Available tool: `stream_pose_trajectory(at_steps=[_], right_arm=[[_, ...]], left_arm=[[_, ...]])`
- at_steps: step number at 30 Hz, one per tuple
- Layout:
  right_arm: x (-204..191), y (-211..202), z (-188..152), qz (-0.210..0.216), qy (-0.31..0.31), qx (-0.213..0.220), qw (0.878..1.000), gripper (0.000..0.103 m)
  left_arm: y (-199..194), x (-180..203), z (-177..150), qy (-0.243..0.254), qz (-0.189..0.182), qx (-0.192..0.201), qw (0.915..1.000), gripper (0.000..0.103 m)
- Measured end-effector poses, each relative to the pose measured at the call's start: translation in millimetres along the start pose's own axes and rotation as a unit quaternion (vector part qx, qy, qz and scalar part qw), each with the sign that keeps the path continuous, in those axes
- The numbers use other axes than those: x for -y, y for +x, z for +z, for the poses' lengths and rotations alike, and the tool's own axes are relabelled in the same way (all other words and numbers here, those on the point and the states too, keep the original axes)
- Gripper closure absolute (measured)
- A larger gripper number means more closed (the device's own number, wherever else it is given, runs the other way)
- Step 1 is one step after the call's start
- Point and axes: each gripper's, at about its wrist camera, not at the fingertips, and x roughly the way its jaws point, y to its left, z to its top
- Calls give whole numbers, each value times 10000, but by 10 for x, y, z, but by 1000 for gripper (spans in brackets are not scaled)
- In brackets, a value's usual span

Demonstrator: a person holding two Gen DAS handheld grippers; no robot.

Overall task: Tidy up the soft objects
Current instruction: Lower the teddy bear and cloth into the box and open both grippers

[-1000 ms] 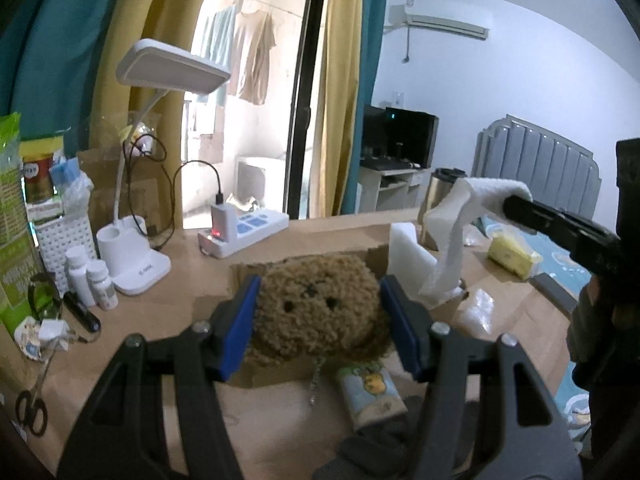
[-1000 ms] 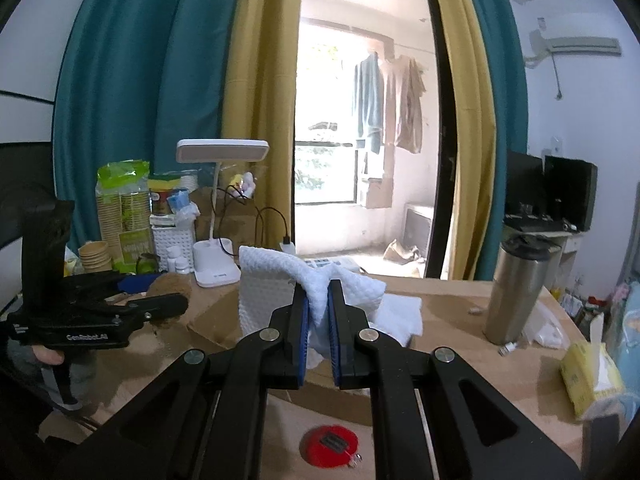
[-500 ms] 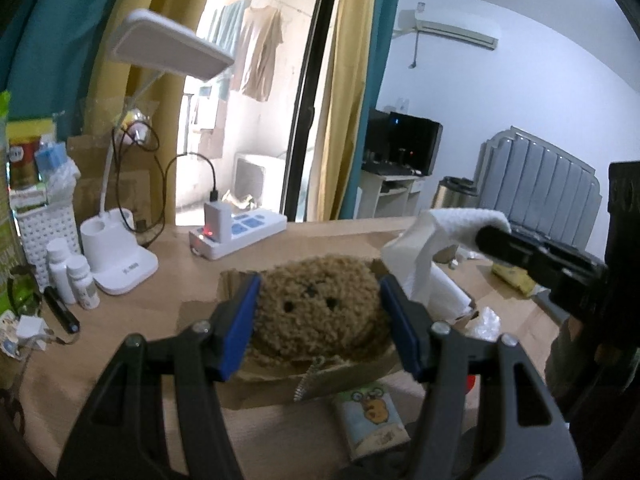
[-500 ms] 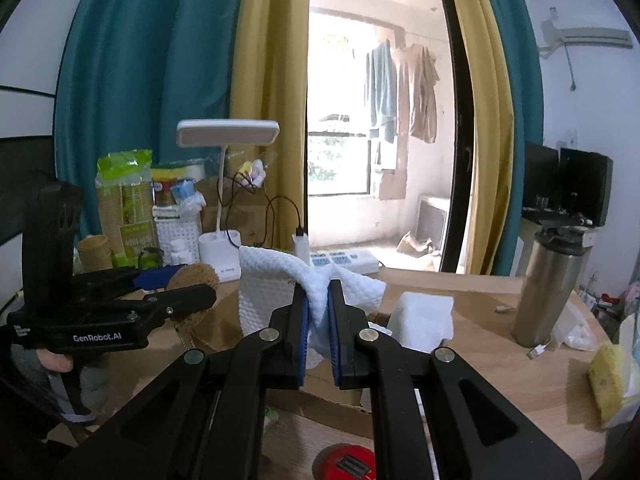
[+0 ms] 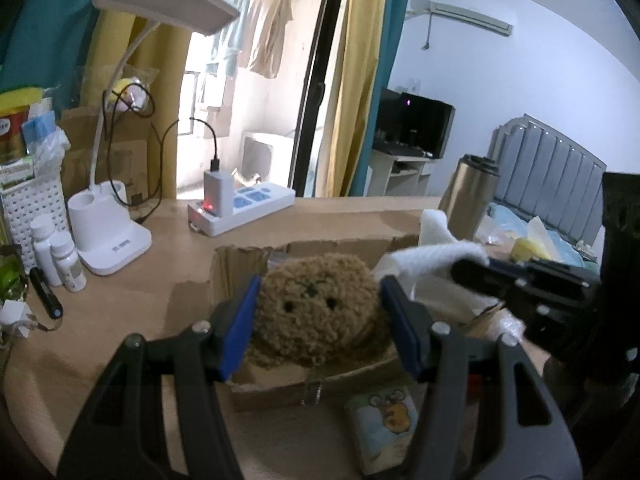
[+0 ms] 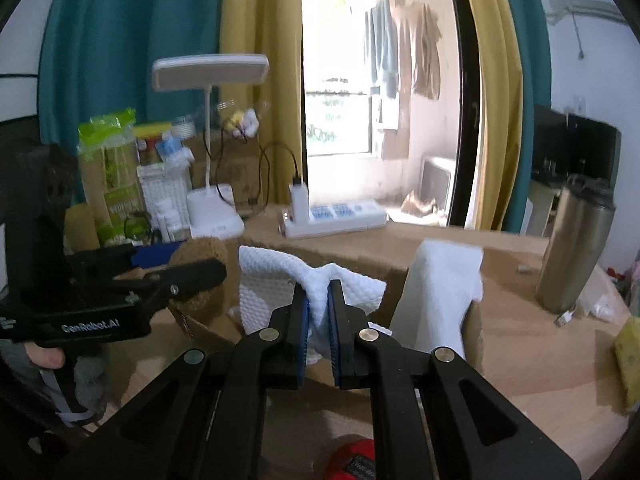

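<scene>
Over the cardboard box (image 5: pixel 256 256), left gripper (image 5: pixel 318 320) jaws squeeze the light, squashy plush toy (image 5: pixel 316 312) sidewise; right gripper (image 6: pixel 318 312) jaws pinch a limp white cloth (image 6: pixel 280 276) mid-fold.

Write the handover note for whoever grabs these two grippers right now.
Left gripper: shut on the brown fuzzy plush toy, held over the open brown cardboard box.
Right gripper: shut on the white waffle-textured cloth, held over the same box, beside the toy.
Already in the box: a folded white cloth leaning at its right side.
Done: both soft items picked up and brought to the box.
Left: lower each in, release, withdraw.
</scene>
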Motion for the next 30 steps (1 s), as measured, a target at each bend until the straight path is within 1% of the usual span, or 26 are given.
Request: stream_pose_trajectory(at_steps=[3, 9, 11, 13, 15, 16, 20, 26, 28, 30], right_arm=[[9, 119, -53, 2, 32, -228, 9997, 93], [35, 210, -105, 79, 136, -392, 9991, 92], [46, 243, -120, 107, 167, -447, 9988, 87], [49, 266, -132, 146, 188, -482, 9986, 72], [59, 278, -144, 158, 203, -507, 9984, 63], [62, 284, -148, 163, 209, -513, 9983, 60], [74, 286, -148, 169, 229, -508, 9983, 54], [59, 222, -125, 169, 201, -422, 9988, 47], [53, 172, -112, 172, 185, -361, 9990, 41], [30, 112, -98, 152, 118, -280, 9994, 39]], left_arm=[[86, 10, -19, 18, -13, -124, 9999, 40], [189, 55, -68, 130, 126, -265, 9995, 40], [222, 62, -76, 137, 118, -338, 9993, 40], [256, 53, -88, 120, 86, -436, 9989, 40], [293, 49, -96, 101, 106, -554, 9984, 40], [300, 42, -102, 91, 115, -574, 9982, 40], [288, 58, -93, 131, 197, -564, 9981, 35], [239, 63, -49, 80, 322, -550, 9979, 34], [199, 75, -25, 77, 306, -500, 9982, 33], [160, 96, -12, 119, 293, -441, 9985, 26]])
